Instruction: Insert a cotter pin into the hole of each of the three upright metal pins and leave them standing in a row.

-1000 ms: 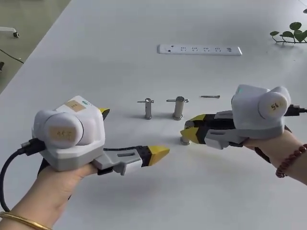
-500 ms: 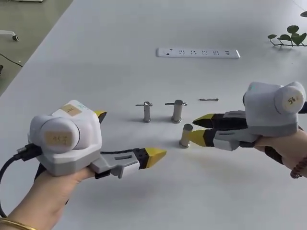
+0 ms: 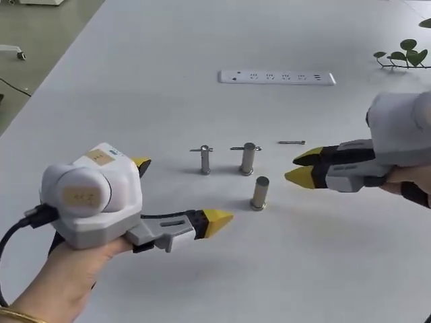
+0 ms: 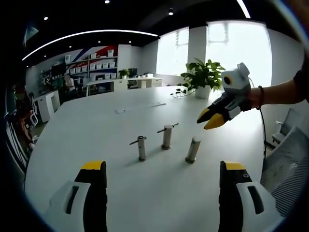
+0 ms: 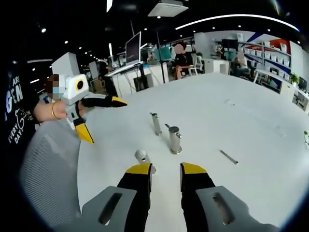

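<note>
On the white bench [image 3: 135,81] three metal pins stand upright. The left pin [image 3: 205,161] and the middle pin [image 3: 248,159] stand side by side, and each has a cotter pin through its top: the left cotter pin [image 3: 197,150] and the middle cotter pin [image 3: 237,148] both stick out sideways. The bare pin [image 3: 260,194] stands nearer the person and a little right of the middle pin, out of line with the other two, with nothing visible through it. A loose cotter pin [image 3: 291,142] lies flat on the bench to the right of the middle pin, apart from it. The right claw [image 3: 304,167] hangs in the air to the right of the bare pin — near it, not touching — with its yellow-tipped jaws narrowly parted and holding nothing. In the right gripper view the bare pin sits just beyond the left jaw's tip. The left claw [image 3: 179,192] hovers on the near left side of the pins, its jaws spread wide and empty — in the left gripper view all three pins show in the gap between them, farther off. A power strip [image 3: 276,77] lies farther back on the bench, and a plant [image 3: 403,54] sits at its far right edge.
</note>
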Tool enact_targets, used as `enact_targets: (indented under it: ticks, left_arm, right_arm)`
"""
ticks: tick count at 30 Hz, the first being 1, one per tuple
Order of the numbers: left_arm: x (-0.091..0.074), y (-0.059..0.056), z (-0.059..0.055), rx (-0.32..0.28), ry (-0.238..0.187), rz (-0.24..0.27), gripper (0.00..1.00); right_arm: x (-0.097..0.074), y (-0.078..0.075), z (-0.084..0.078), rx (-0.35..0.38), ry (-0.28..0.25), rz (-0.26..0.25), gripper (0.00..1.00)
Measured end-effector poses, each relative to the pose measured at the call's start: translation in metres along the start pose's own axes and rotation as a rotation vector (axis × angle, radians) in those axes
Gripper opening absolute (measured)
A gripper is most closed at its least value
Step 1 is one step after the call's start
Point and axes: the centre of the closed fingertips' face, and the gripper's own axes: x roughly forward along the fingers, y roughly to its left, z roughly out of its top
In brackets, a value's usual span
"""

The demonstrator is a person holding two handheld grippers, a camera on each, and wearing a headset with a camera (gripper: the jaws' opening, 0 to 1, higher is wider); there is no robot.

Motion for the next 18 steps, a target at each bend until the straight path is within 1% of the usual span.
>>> enact_targets:
  ticks: [4,7,9,11,12,16,17,18]
  left_arm:
    - [0.000,-0.001,0.002,-0.001,-0.007,-0.001,0.97]
    - [0.000,-0.001,0.003,0.000,-0.010,-0.001,0.97]
    - [-0.001,-0.001,0.003,0.001,-0.011,0.000,0.97]
    - [-0.001,-0.001,0.003,-0.002,-0.007,0.003,0.96]
    - [-0.001,-0.001,0.002,-0.001,-0.006,0.003,0.96]
    - [-0.001,0.001,0.003,-0.008,-0.012,0.007,0.96]
    - [-0.001,0.001,0.003,-0.009,-0.011,0.007,0.96]
    - [0.000,0.001,0.003,-0.010,-0.011,0.007,0.96]
  right_arm:
    - [-0.002,-0.014,-0.001,0.000,0.036,-0.018,0.17]
    - [-0.003,-0.026,0.001,-0.015,0.065,-0.040,0.18]
    - [-0.003,-0.033,0.003,-0.023,0.074,-0.048,0.18]
    - [-0.003,-0.044,0.003,-0.037,0.092,-0.077,0.18]
    - [-0.003,-0.046,0.003,-0.041,0.095,-0.080,0.17]
    - [0.000,-0.062,0.004,-0.029,0.108,-0.107,0.17]
    - [0.001,-0.067,0.003,-0.026,0.117,-0.122,0.17]
    - [0.002,-0.070,0.003,-0.022,0.119,-0.124,0.16]
